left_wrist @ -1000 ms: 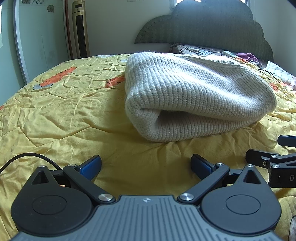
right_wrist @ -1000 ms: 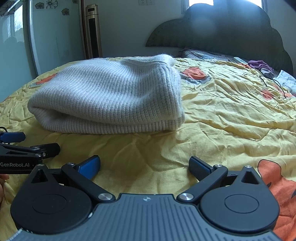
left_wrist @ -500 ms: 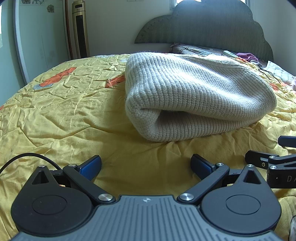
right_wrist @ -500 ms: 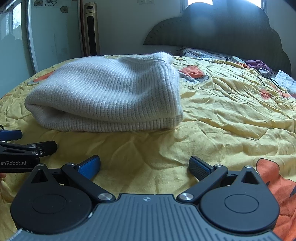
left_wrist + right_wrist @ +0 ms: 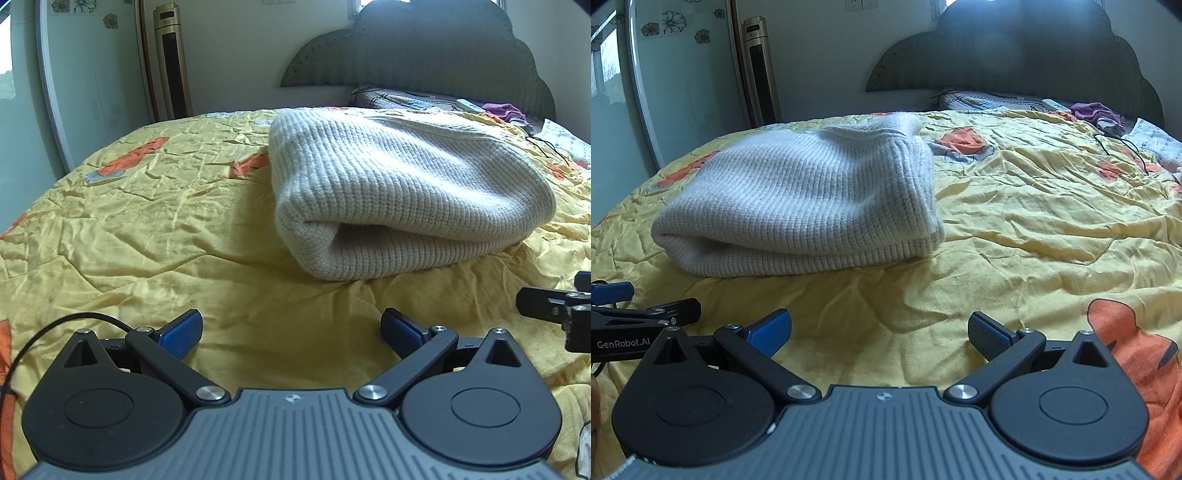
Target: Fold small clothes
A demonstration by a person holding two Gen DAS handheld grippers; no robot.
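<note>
We see a cream sweater of chunky ribbed knit, soft and slightly fuzzy, lying folded just ahead of our fingers. Beneath it the bed wears a yellow quilted cover with a faint satin sheen, creased all over, printed with orange patches. Our left gripper is matt black plastic with shiny metal rivets and ridged blue rubbery pads on its fingers; our right gripper looks the same. Far beyond the fingers, a headboard shows dull grey upholstery, and a tall appliance gleams glossy gold and black.
</note>
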